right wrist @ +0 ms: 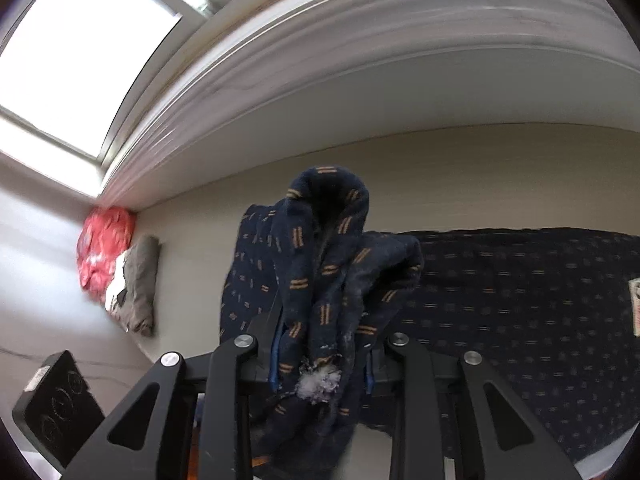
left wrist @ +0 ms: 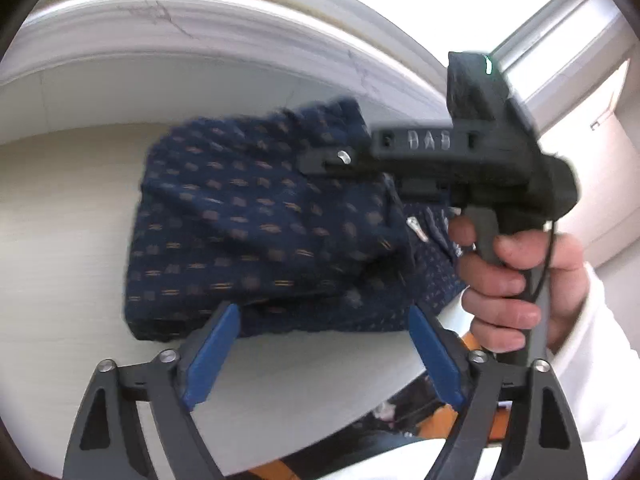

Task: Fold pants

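Pants (right wrist: 320, 280) bunched between right fingers (right wrist: 276, 360)

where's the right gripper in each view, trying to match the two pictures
Left wrist view: the right gripper is at centre right, seen from the side, a hand on its grip, its front end over the navy pants.
Right wrist view: its own fingers rise from the bottom centre, closed on a bunched fold of the pants.
Shared landmark: the navy pants on the pale table.
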Demonstrator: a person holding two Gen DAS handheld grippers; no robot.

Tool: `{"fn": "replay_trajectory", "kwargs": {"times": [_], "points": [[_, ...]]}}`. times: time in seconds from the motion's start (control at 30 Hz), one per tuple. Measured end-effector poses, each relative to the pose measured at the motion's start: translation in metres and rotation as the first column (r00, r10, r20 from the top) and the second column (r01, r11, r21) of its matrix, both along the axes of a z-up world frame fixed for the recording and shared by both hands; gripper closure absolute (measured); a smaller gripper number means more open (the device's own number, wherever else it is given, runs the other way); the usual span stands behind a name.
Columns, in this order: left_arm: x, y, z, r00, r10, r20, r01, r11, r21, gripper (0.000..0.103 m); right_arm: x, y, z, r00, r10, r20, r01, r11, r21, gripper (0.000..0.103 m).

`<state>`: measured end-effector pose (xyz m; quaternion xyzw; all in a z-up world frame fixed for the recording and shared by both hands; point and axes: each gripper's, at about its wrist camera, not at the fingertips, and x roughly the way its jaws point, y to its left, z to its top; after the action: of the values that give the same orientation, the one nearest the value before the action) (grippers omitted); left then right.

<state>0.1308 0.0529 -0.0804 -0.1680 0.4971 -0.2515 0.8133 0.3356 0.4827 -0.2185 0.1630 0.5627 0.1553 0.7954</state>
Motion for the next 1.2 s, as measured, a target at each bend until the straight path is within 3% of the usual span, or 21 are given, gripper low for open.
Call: {"fn": "replay_trajectory", "kwargs": {"times": [0.13, 0.27, 0.4, 0.57, 0.77, 0.83, 0.93, 1.07, 1.2], "points": [[0.008, 0.008, 0.005, 0.999, 0.037, 0.0, -0.037, 0.998, 0.048, 0.016, -0.003, -0.013, -0.004, 1.0, -0.015, 0.009, 0.016, 0.998, -0.053, 0.079], [0.028, 0.022, -0.005, 0.991, 0.136, -0.006, -0.134, 0.981, 0.138, 0.016, -0.004, -0.014, -0.021, 1.0, -0.01, -0.019, 0.009, 0.995, -0.103, 0.079], [0.063, 0.042, -0.017, 0.979, 0.205, 0.015, -0.199, 0.93, 0.31, 0.016, -0.002, -0.023, -0.043, 0.997, -0.044, -0.058, 0.039, 0.996, -0.084, 0.079], [0.099, 0.037, -0.048, 0.979, 0.2, -0.024, -0.169, 0.88, 0.444, 0.016, 0.012, -0.021, -0.061, 0.996, -0.052, -0.069, 0.046, 0.995, -0.09, 0.079], [0.104, 0.023, -0.07, 0.978, 0.205, -0.049, -0.157, 0.863, 0.48, 0.01, 0.022, -0.002, -0.078, 0.997, -0.028, -0.075, 0.017, 0.989, -0.144, 0.071], [0.106, 0.031, -0.078, 0.969, 0.24, -0.066, -0.182, 0.865, 0.467, 0.004, 0.02, -0.004, -0.074, 0.996, -0.042, -0.079, 0.032, 0.992, -0.123, 0.061], [0.106, 0.04, -0.084, 0.961, 0.264, -0.084, -0.201, 0.874, 0.443, 0.002, 0.014, -0.007, -0.051, 0.997, -0.06, -0.055, 0.052, 0.988, -0.144, 0.058], [0.103, 0.036, -0.082, 0.968, 0.249, -0.031, -0.203, 0.849, 0.488, 0.002, -0.015, 0.001, -0.005, 0.992, -0.104, 0.078, 0.119, 0.968, -0.221, 0.054], [0.103, 0.034, -0.082, 0.964, 0.264, -0.006, -0.225, 0.834, 0.504, 0.002, -0.045, 0.016, 0.038, 0.958, -0.15, 0.244, 0.229, 0.913, -0.337, 0.054]]}}
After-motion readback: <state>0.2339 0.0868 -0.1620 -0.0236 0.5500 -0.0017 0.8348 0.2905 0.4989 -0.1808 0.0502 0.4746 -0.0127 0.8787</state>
